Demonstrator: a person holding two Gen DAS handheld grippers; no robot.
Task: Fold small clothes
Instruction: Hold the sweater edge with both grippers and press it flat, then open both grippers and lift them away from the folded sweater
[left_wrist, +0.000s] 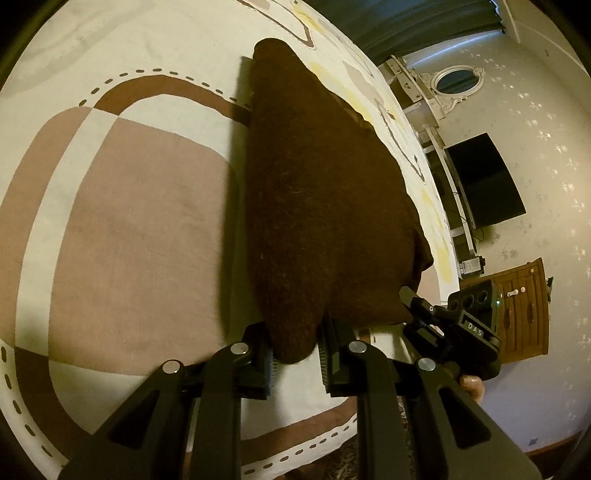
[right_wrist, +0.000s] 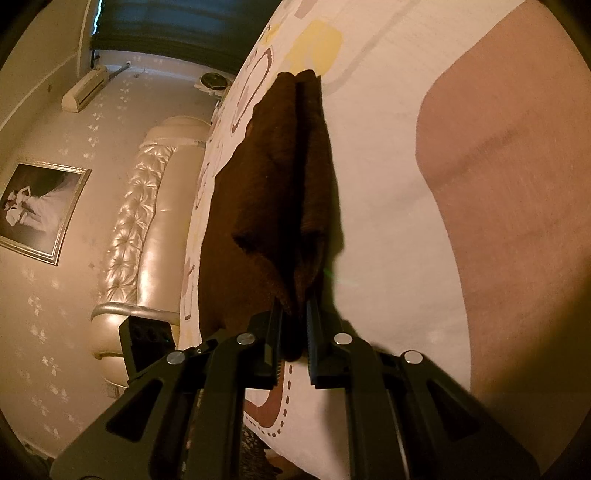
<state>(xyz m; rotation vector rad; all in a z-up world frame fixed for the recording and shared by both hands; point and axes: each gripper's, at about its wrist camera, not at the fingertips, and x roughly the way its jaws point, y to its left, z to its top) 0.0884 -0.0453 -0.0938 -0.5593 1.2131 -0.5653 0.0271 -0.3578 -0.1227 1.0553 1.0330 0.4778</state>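
A dark brown fuzzy cloth (left_wrist: 325, 192) lies folded on a bed sheet (left_wrist: 122, 206), stretching straight ahead from both pairs of fingers. The left gripper (left_wrist: 295, 363) pinches one near corner of the cloth between its ribbed fingers (left_wrist: 332, 354). The right gripper (right_wrist: 293, 345) is clamped on the other near corner, where two layers bunch into a ridge.

The sheet is cream cotton printed with brown and pink rounded shapes and dashed lines. To the right of the left fingers stand a dark screen (left_wrist: 484, 181) and a wooden cabinet (left_wrist: 524, 310). To the left of the right fingers are a tufted, glossy headboard (right_wrist: 147, 221) and a framed picture (right_wrist: 40, 210).

The cloth's far end is hidden by its own bulk, and the dim, warm light blurs its weave.
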